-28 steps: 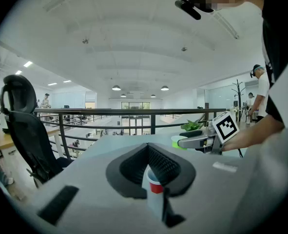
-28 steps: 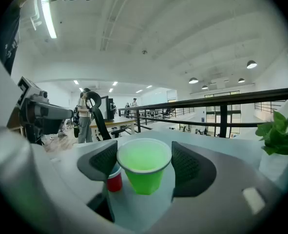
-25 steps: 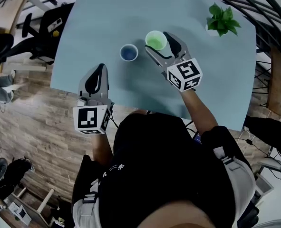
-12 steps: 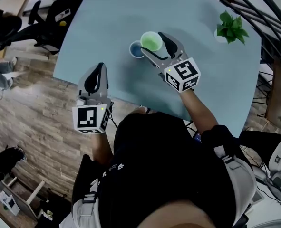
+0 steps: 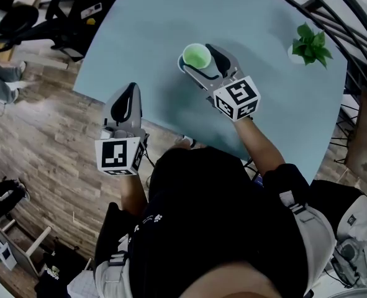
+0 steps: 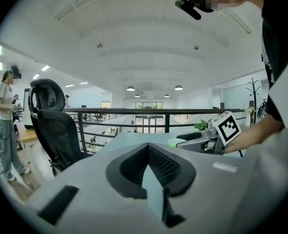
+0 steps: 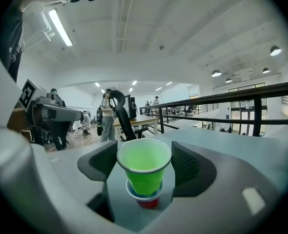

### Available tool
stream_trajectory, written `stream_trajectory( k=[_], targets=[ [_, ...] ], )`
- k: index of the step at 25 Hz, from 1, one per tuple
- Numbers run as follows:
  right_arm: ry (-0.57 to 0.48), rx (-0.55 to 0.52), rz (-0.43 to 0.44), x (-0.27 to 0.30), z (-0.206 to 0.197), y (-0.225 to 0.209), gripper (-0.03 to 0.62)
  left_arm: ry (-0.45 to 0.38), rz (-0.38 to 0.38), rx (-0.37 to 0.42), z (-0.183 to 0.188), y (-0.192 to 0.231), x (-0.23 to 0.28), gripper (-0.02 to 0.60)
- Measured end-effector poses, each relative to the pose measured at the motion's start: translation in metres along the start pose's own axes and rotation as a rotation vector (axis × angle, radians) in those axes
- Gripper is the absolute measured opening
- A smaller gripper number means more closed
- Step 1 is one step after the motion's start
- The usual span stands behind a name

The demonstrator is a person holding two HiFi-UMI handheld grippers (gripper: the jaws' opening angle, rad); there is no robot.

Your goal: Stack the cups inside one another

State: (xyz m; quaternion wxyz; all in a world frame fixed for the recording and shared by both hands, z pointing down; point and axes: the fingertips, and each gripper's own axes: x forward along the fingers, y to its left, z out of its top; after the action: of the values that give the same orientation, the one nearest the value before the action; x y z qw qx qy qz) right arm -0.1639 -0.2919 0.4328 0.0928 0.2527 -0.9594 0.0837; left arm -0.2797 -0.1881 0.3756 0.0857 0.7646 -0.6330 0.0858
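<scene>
Right gripper view: jaws clamp green cup (image 7: 144,169), now lowered into blue cup (image 7: 131,193) below; left gripper (image 6: 151,174) closed, empty.

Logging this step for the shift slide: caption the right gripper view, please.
Right tool grips the green cup, its base sitting inside the blue cup.

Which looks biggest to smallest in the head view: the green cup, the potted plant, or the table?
1. table, by far the largest
2. potted plant
3. green cup, which looks only slightly smaller than the plant
</scene>
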Motion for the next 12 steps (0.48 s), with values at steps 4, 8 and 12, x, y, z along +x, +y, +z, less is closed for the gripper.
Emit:
stream_trajectory(
  k=[4,8,12],
  targets=[
    [0.024,-0.001,0.009,0.005,-0.01,0.001,0.347,0.005,0.011,-0.004,-0.003,0.002,-0.003,-0.008],
    [0.054,0.004,0.012,0.012,-0.022,0.0,0.348,0.016,0.019,-0.013,-0.008,0.005,-0.004,-0.008],
    [0.08,0.006,0.012,0.017,-0.034,-0.002,0.348,0.018,0.019,-0.01,-0.008,0.005,-0.001,-0.008]
  ],
)
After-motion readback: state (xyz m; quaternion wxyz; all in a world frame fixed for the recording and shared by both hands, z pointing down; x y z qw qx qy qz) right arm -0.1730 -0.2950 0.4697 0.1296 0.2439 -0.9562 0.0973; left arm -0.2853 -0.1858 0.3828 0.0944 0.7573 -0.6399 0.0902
